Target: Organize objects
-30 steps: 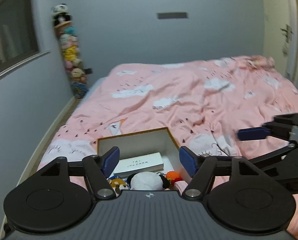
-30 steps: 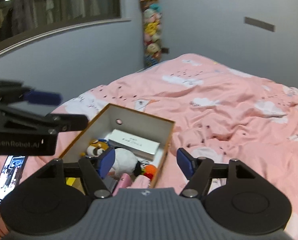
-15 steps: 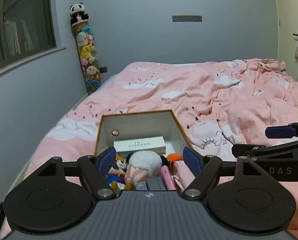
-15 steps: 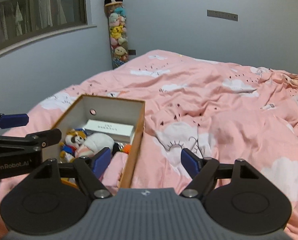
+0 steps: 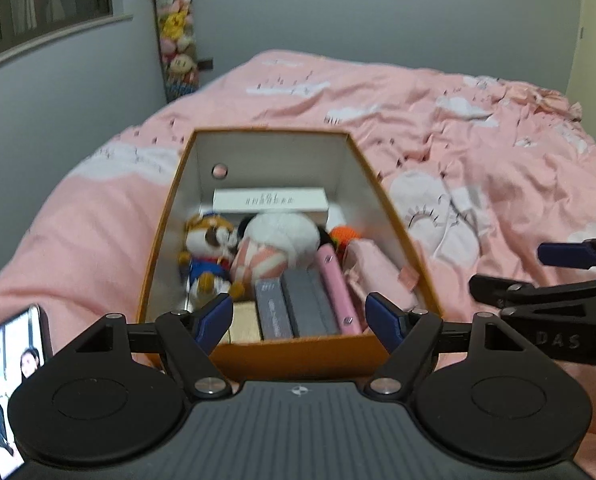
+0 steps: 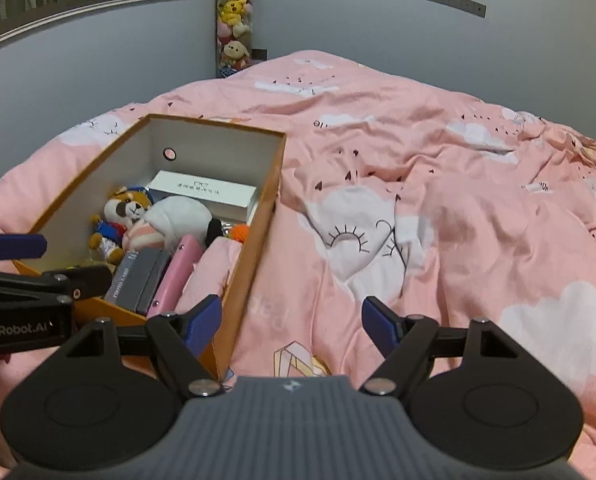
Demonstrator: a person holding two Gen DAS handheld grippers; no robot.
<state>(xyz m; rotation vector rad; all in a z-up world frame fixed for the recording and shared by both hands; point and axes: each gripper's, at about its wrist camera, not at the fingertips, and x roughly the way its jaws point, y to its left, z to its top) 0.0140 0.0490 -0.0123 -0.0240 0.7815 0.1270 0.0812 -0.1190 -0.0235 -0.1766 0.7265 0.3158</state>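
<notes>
Orange-walled, the box at the bed's near left edge already holds plush toys, small cases and a white carton, so we judge sorting nearly done, left gripper and right gripper both wide and empty.

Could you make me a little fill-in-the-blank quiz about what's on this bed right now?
1. The orange box rests on a ____ quilt printed with clouds.
2. The white carton lies at the box's ____ end, under the round hole.
3. Both the left gripper and the right gripper have their fingers ____, holding nothing.
4. A lit ____ lies left of the box.

Missing words: pink; far; open; phone
</notes>
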